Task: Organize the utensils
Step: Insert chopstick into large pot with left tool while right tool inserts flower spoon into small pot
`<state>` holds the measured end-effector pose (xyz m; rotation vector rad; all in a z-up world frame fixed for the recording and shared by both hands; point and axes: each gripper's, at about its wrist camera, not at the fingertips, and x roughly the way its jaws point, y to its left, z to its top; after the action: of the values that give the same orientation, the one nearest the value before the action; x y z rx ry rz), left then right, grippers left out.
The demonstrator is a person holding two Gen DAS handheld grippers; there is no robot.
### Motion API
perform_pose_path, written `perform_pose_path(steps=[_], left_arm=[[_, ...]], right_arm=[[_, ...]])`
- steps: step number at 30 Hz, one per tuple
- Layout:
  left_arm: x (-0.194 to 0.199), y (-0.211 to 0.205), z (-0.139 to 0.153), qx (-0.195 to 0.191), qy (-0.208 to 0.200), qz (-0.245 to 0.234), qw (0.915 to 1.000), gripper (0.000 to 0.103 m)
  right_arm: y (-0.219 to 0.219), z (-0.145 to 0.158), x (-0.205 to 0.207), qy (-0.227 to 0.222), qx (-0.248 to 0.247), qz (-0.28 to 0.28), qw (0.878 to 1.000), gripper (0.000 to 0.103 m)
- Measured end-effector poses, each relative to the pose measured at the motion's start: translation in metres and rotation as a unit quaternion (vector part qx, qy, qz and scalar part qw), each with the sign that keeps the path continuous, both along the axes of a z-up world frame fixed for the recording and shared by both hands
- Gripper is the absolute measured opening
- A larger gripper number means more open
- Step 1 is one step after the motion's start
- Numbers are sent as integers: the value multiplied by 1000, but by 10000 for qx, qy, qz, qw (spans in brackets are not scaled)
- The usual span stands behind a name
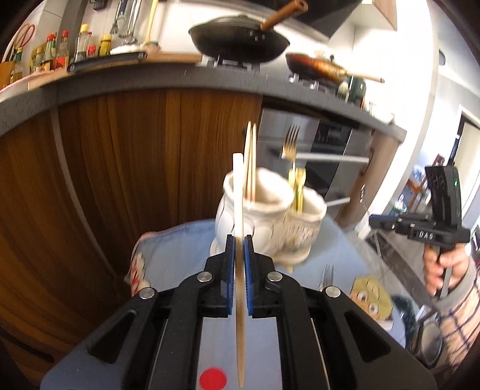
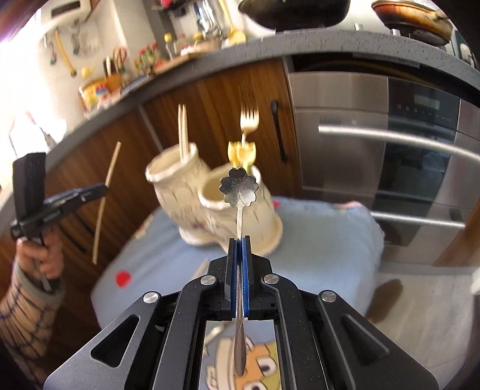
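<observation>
Both hand-held grippers, left and right, clamped, tilted downward.

You are in a home kitchen. At twelve o'clock in your left view a black wok with a wooden handle sits on the gas hob, and at one o'clock a frying pan stands beside it. At ten o'clock sauce bottles line the grey worktop, with ladles hanging on the wall above. Below the worktop you see wooden cabinet doors. In your right view a built-in steel oven with a long bar handle fills three o'clock.
</observation>
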<state>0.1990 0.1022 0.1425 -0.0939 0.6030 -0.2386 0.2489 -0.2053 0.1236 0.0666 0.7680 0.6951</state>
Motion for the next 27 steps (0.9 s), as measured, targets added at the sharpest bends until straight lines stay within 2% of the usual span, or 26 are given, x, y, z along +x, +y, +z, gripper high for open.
perform_pose_path(steps=[7,14,22,27], left_arm=[[28,-10,31,-316,-572,60,9978,6],[56,-22,54,-386,-1176,225,9921,6],[84,-33,55,-386,-1524,378,9868,6],[93,-30,53,-468,-1691,534,9830,6]], right_arm=[[11,23,12,-294,545,-25,9981,4],[28,46,32,-656,986,-51,9929,4],[48,54,56,-956,999,-109,9903,4],[50,56,62,-1339,1039,-368,9848,4]])
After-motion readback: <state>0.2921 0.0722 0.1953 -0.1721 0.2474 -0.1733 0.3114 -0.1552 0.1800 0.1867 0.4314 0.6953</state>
